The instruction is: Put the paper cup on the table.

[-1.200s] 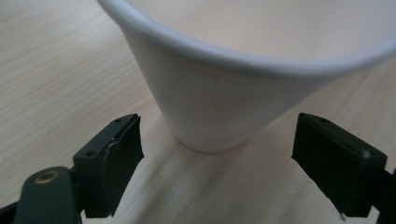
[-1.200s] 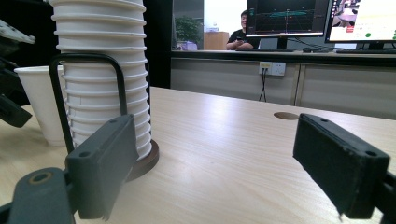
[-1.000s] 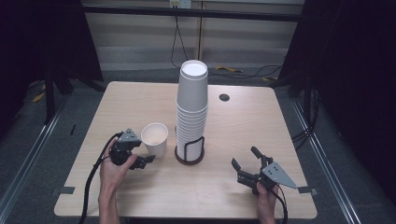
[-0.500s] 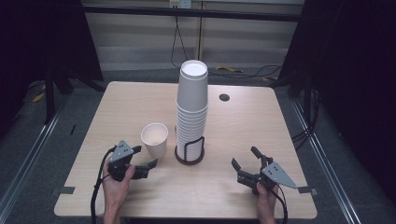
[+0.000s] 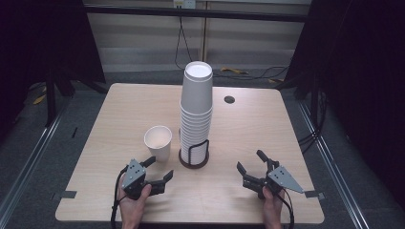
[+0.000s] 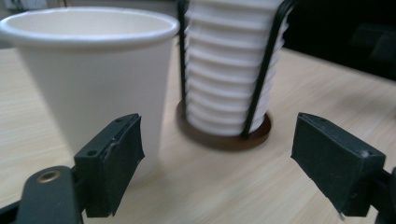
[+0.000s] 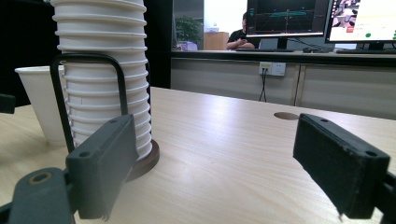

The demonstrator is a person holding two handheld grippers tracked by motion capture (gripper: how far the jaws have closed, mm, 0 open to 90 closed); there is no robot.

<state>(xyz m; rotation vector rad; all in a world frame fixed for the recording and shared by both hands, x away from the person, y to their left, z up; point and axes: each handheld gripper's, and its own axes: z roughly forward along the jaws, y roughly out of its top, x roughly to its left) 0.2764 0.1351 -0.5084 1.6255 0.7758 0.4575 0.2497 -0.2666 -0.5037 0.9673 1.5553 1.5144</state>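
High view: a single white paper cup (image 5: 158, 141) stands upright and mouth-up on the pale wooden table (image 5: 267, 119), just left of the tall stack of white paper cups (image 5: 196, 114) in its black wire holder with a round brown base (image 5: 194, 155). I see a rolled rim, plain tapered wall, empty cream inside. My left gripper (image 5: 159, 169) sits near the cup, not touching, jaws apart. My right gripper (image 5: 251, 161) rests well right of the holder, jaws wide too.

You have a pale wooden surface (image 5: 124, 109) carrying a single paper cup (image 5: 158, 141) left of centre, just beside the cup stack (image 5: 196, 114) whose round wire holder (image 5: 194, 156) stands nearer your edge.
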